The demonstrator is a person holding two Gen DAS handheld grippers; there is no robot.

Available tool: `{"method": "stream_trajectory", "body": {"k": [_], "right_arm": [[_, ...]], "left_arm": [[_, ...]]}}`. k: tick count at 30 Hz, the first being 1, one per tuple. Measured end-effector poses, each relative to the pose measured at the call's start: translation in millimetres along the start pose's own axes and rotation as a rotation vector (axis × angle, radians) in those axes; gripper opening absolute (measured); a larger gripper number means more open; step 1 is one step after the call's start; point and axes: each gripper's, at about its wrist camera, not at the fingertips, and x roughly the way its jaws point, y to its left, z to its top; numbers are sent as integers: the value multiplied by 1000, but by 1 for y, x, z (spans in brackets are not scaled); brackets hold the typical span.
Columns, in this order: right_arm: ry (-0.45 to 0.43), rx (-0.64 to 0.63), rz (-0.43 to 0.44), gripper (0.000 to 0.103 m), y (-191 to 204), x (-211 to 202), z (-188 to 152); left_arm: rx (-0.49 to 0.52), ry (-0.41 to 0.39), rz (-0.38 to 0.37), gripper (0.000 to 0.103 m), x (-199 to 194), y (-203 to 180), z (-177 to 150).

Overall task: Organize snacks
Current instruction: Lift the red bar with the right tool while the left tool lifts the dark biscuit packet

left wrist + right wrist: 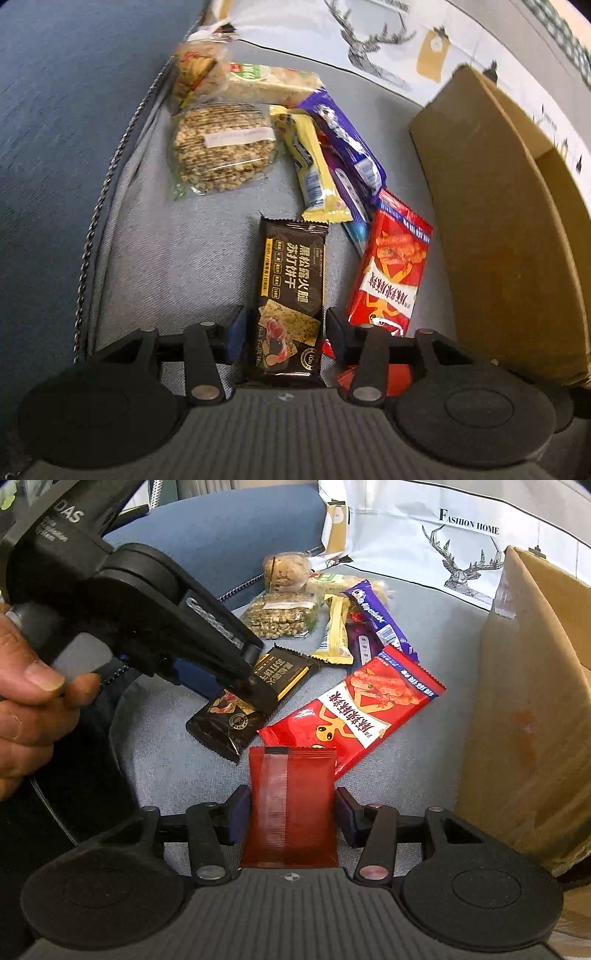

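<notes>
Snacks lie on a grey cushion (177, 251). My left gripper (286, 328) straddles a black cracker packet (291, 291), its pads at the packet's two sides. In the right wrist view the left gripper (255, 698) sits over that black packet (251, 701). My right gripper (291, 812) has its pads at both sides of a small red sachet (291, 805). A large red snack bag (354, 709) lies just beyond it; the bag also shows in the left wrist view (391, 269). A yellow bar (314, 166), a purple bar (347, 136) and a round oat cake (225, 147) lie farther off.
An open cardboard box (509, 221) stands at the right, also in the right wrist view (532, 720). A white bag with a deer print (443, 546) lies behind the snacks. Blue fabric (55, 129) lies to the left of the cushion's corded edge.
</notes>
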Motion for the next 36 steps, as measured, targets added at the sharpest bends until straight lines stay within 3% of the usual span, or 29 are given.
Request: {"method": "stream_trajectory", "body": {"k": [5, 8, 11, 19, 27, 36], "right_arm": [[7, -14, -8, 53, 2, 1, 0], [10, -22, -22, 53, 3, 1, -1], [10, -34, -35, 51, 5, -1, -3], [-55, -37, -53, 45, 6, -17, -4], [-198, -22, -40, 45, 5, -50, 3], [-337, 17, -19, 45, -6, -90, 9]], "left_arm": [[76, -14, 73, 53, 5, -18, -2], [115, -27, 136, 45, 6, -28, -4], [129, -38, 157, 43, 6, -32, -6], [18, -106, 33, 43, -16, -10, -7], [1, -244, -97, 43, -47, -4, -14], [-8, -313, -174, 43, -61, -3, -20]]}}
